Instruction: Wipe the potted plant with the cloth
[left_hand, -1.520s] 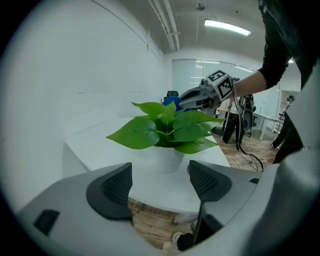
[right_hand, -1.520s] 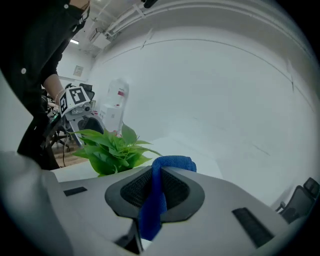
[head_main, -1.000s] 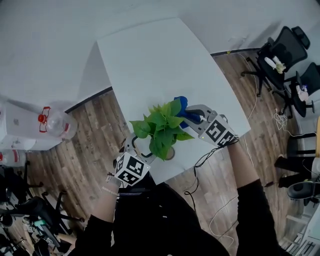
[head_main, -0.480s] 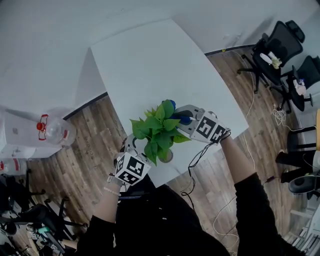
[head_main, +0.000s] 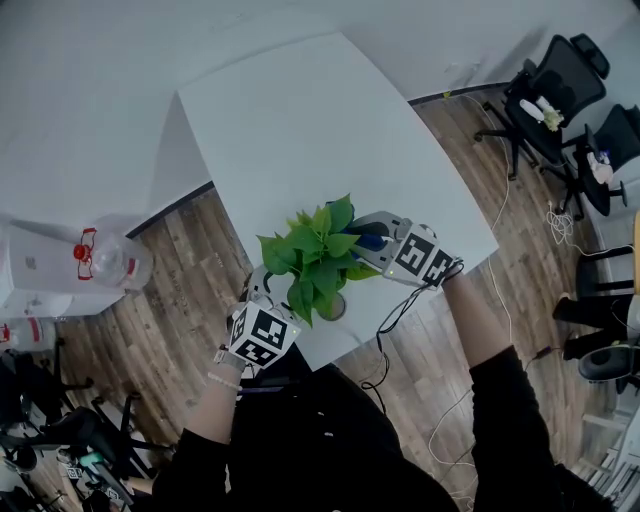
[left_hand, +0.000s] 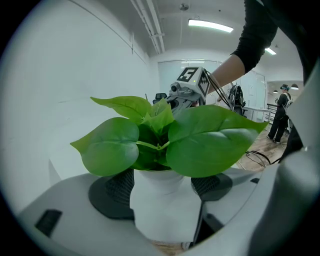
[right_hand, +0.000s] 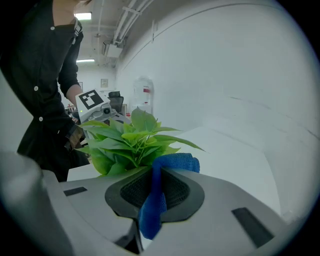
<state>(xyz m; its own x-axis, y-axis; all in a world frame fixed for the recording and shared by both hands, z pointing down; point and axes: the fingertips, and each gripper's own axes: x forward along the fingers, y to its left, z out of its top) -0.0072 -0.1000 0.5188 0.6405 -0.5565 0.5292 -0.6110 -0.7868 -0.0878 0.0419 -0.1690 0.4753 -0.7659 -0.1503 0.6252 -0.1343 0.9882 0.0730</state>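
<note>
1. While the left gripper (head_main: 285, 300) is bracing the potted plant (head_main: 318, 262) close to the near-left corner of the tabletop (head_main: 290, 130), the head view is showing the right gripper (head_main: 372, 238) sitting at the plant's right side. It is holding the blue cloth (head_main: 368, 242) tucked against the outer leaves (head_main: 340, 245). That split is looking deliberate: one claw is steadying, so the light plant is not sliding or tipping toward the near edge under the other's rubbing. From up here the foliage is covering most of the pot, so neither grip is reading clearly.

2. Now the left gripper view is filling that gap. Its jaws are standing partly closed, just as wide as the white pot (left_hand: 167, 205), with both dark pads (left_hand: 112, 187) pressing its sides and the pot sitting upright between them. Big leaves are hanging over the jaws, and the right gripper's marker cube is peeking over the foliage. No cloth is showing here.

3. Over in the right gripper view, the jaws are sitting nearly together and pinching the cloth. A fold is bulging past the tips toward the leaves and a tail is dangling below. That bunched fold out front is, I judge, letting fabric rather than hard plastic meet the leaf. Whether it is actually touching is not telling from here, and the pot is hiding behind the greenery.
</note>
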